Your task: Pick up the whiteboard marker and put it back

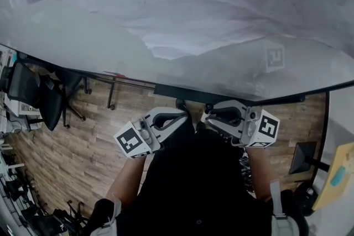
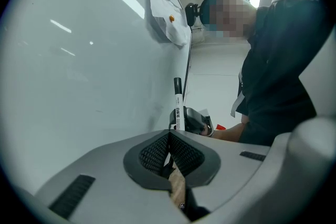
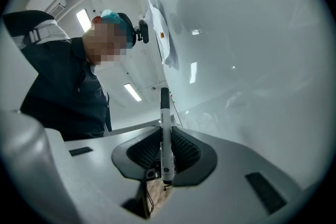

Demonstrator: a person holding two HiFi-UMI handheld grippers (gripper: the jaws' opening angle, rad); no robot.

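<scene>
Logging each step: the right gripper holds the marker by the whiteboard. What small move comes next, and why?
Probably ease the right gripper toward the dark ledge at the bottom of the glossy white whiteboard: it grips the white, black-capped whiteboard marker upright, not yet set down.

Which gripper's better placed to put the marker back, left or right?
Right: the right gripper is shut on the white, black-capped whiteboard marker beside the white whiteboard. The left gripper is shut, empty.
</scene>
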